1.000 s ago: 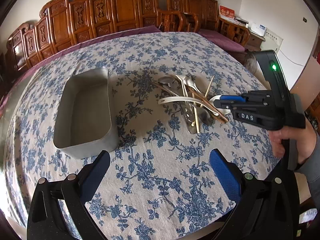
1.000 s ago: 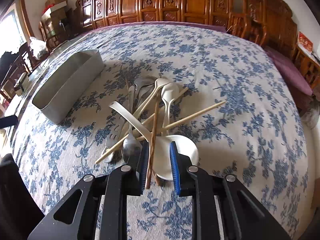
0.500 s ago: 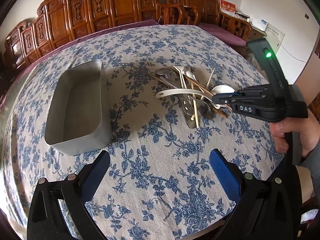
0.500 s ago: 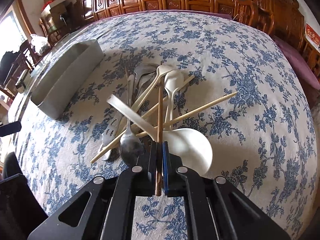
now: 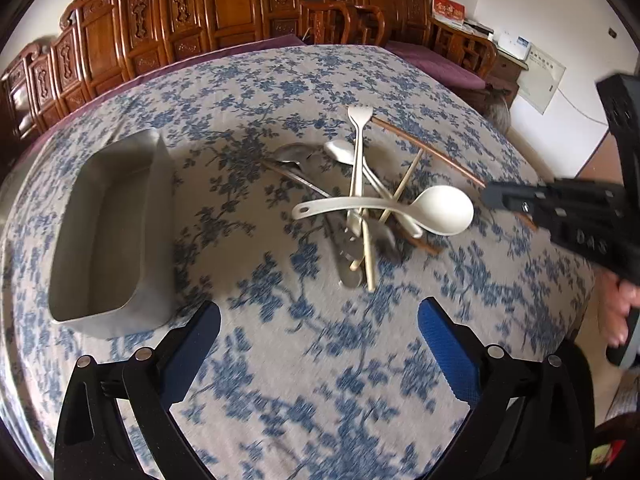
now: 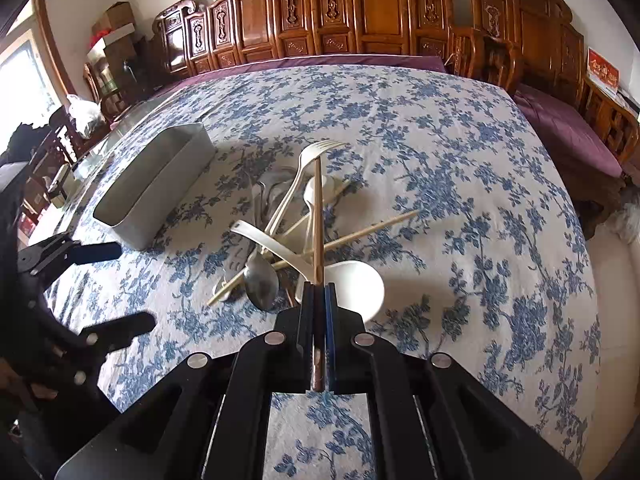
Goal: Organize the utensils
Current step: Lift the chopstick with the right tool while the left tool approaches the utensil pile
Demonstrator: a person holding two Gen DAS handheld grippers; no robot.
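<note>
My right gripper point(image 6: 318, 286) is shut on a brown chopstick point(image 6: 317, 208), held tilted above the utensil pile; the left wrist view shows this gripper point(image 5: 486, 194) and chopstick point(image 5: 428, 151) at the right. The pile lies mid-table: a white ladle point(image 5: 440, 210) point(image 6: 356, 284), a white fork point(image 5: 358, 148) point(image 6: 308, 156), a metal spoon point(image 6: 260, 280) and pale chopsticks point(image 6: 372, 228). An empty metal tray point(image 5: 158, 272) point(image 6: 160, 208) stands left of the pile. My left gripper point(image 5: 318, 320) point(image 6: 120, 288) is open, over bare cloth in front of the pile and tray.
A blue floral cloth point(image 5: 320, 380) covers the round table. Carved wooden chairs point(image 6: 360, 20) line the far side. The table's edge drops away at the right, where a hand point(image 5: 618, 312) holds the right gripper's handle.
The right jaws closed on the brown chopstick and raised it off the pile. The left gripper has drifted across the table, bringing the pile more to the centre of its view.
</note>
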